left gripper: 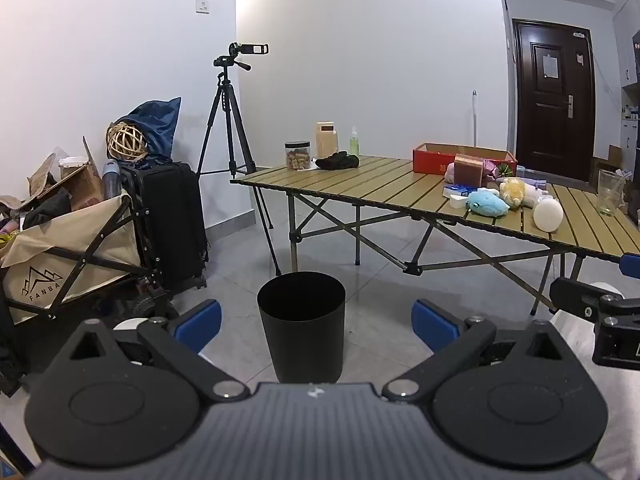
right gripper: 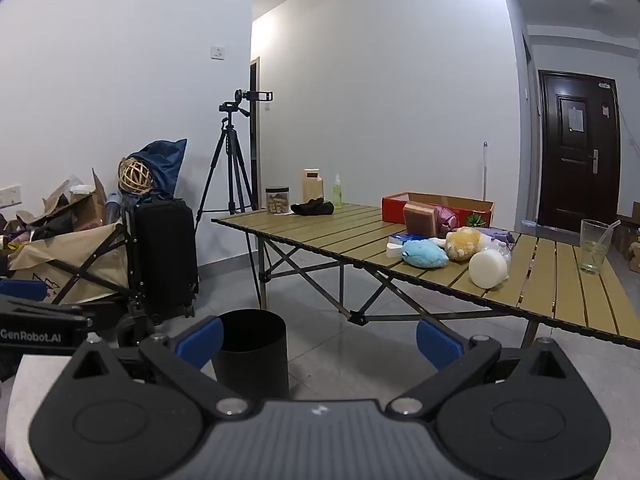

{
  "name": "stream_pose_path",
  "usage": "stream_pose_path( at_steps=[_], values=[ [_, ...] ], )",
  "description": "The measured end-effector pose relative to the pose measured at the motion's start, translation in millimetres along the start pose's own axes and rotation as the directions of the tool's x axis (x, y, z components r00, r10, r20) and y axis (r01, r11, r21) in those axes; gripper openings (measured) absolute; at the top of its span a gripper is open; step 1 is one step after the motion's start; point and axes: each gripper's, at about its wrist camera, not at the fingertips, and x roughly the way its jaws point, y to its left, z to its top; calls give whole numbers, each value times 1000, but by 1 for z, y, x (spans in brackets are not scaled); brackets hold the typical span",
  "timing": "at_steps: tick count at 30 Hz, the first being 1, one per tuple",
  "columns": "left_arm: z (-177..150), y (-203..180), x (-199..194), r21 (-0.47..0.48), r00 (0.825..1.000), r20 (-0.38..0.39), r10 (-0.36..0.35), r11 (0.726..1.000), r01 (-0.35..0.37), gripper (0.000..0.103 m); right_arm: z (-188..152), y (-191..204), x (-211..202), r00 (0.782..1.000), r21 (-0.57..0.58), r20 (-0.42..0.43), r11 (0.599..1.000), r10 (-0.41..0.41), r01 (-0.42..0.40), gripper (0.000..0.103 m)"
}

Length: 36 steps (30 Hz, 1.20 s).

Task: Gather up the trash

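A black trash bin (left gripper: 301,326) stands on the grey tiled floor in front of the folding table (left gripper: 360,188); it also shows in the right wrist view (right gripper: 252,354). My left gripper (left gripper: 316,326) is open and empty, its blue pads either side of the bin, well short of it. My right gripper (right gripper: 318,344) is open and empty, the bin just behind its left pad. On the table lie a white roll (right gripper: 488,268), a blue plush (right gripper: 424,254), a yellow plush (right gripper: 462,244), a small white cup (left gripper: 458,201) and a blue-white pack (left gripper: 458,191).
A red box (right gripper: 436,208), brown block (right gripper: 419,219), glass with a straw (right gripper: 594,246), jar (right gripper: 277,200), bottle (right gripper: 337,192) and black cloth (right gripper: 312,208) stand on the table. A tripod with camera (left gripper: 230,120), black suitcase (left gripper: 172,224) and loaded wagon (left gripper: 60,256) stand at the left. A dark door (left gripper: 554,100) is at the back right.
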Motion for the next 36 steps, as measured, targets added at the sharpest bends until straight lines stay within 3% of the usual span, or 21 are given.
stream_pose_path(
  at_steps=[36],
  values=[
    [6, 0, -4, 7, 1000, 8, 4, 1000, -4, 103, -3, 1, -2, 1000, 2, 3, 1000, 3, -3, 103]
  ],
)
